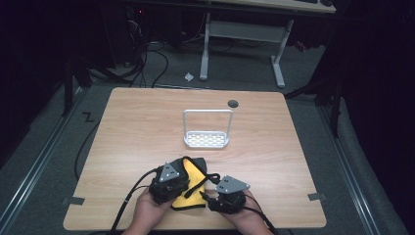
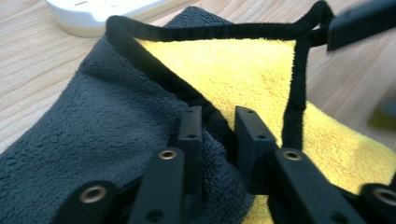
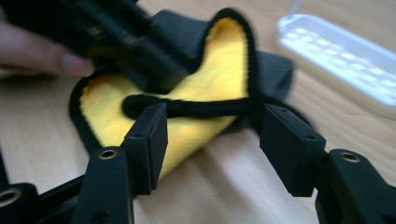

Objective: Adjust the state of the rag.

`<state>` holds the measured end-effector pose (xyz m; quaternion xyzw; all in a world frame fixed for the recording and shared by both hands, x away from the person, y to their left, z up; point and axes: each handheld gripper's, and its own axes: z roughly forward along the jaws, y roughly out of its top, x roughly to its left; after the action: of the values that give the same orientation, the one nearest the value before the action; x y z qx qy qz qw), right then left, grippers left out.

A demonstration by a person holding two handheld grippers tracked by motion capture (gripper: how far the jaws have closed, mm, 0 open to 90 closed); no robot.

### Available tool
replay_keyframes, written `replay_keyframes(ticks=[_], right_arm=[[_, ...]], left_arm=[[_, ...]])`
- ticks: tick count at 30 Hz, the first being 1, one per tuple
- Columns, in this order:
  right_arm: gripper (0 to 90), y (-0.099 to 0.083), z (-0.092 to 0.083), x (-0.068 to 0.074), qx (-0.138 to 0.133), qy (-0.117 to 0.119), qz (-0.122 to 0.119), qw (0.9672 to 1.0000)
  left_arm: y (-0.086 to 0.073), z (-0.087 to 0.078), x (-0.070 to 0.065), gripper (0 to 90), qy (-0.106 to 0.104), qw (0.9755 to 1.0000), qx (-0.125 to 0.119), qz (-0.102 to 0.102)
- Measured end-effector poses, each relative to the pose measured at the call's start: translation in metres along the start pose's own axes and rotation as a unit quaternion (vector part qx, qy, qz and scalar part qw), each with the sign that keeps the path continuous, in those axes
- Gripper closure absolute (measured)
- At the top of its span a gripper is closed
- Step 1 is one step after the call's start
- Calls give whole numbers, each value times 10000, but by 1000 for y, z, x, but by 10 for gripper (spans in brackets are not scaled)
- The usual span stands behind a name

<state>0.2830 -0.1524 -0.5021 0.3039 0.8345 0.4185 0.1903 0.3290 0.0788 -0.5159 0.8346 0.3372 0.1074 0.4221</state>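
1. The cloth (image 1: 193,183), yellow on one face and dark grey on the other with black edging, lies partly folded on the table (image 1: 137,127), near the middle of its near edge
2. The left gripper (image 1: 178,183) sits over the cloth's left part; in the left gripper view its jaws stand close together with a fold of the grey side and the black edging (image 2: 219,123) bunched between them, gripping the cloth
3. The right gripper (image 1: 208,196) is just beside the cloth's right corner, toward the near edge; in the right gripper view its jaws stand wide apart, with the black-edged hem (image 3: 196,108) lying just beyond them and nothing pressed between the pads
4. A person's hands hold both grippers from the near edge, and a fingertip (image 3: 70,65) shows beside the left gripper in the right gripper view
5. A white rack (image 1: 207,139) with a tall wire handle stands near the table's centre, apart from the cloth on its far side
6. A round dark grommet (image 1: 233,104) sits close to the far edge
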Motion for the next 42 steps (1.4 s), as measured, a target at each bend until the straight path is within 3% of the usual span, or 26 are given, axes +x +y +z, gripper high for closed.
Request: replay_keyframes(ticks=[7,11,13,14,15,17,20,23,24,26,28,29,31,32,36,40,42], right_arm=[[426,-2,19,11,320,214,-94,9992],[466,-4,24,11,436,196,-129,9988],[541,-5,26,10,494,195,-113,9985],[669,-5,28,9,617,165,-113,9979],[669,-5,28,9,617,165,-113,9979],[816,-6,27,9,676,116,-106,9976],[866,-6,25,3,694,-22,-148,9975],[870,-7,22,-1,727,-115,-146,9972],[873,-10,19,-8,748,-282,-154,9967],[874,-11,17,-11,761,-351,-181,9963],[875,-18,7,-28,798,-587,-32,9951],[875,-18,7,-28,798,-587,-32,9951],[875,-26,-5,-48,825,-762,172,9935],[875,-26,-5,-48,825,-762,172,9935],[875,-38,-20,-71,869,-1020,330,9904],[874,-41,-24,-78,884,-1136,374,9889],[874,-41,-24,-80,883,-1208,365,9881]], left_arm=[[0,-3,3,793,10,9997,-159,-179],[1,-8,5,798,8,9994,-274,-215],[3,-11,6,799,16,9992,-345,-214],[4,-15,8,800,22,9987,-440,-239],[4,-15,8,800,22,9987,-440,-239],[5,-18,11,800,24,9982,-529,-285],[5,-25,16,800,20,9970,-665,-387],[6,-28,18,800,41,9968,-701,-395],[6,-29,20,800,38,9965,-729,-411],[5,-30,21,799,42,9963,-741,-427],[5,-31,22,799,42,9964,-723,-443],[4,-30,23,799,37,9965,-703,-453],[2,-27,24,798,43,9970,-631,-452],[1,-25,24,798,2,9971,-602,-468],[-3,-16,24,793,-112,9979,-365,-517],[-7,-13,19,786,-221,9984,-204,-472],[-13,-9,11,779,-340,9984,62,-443]])
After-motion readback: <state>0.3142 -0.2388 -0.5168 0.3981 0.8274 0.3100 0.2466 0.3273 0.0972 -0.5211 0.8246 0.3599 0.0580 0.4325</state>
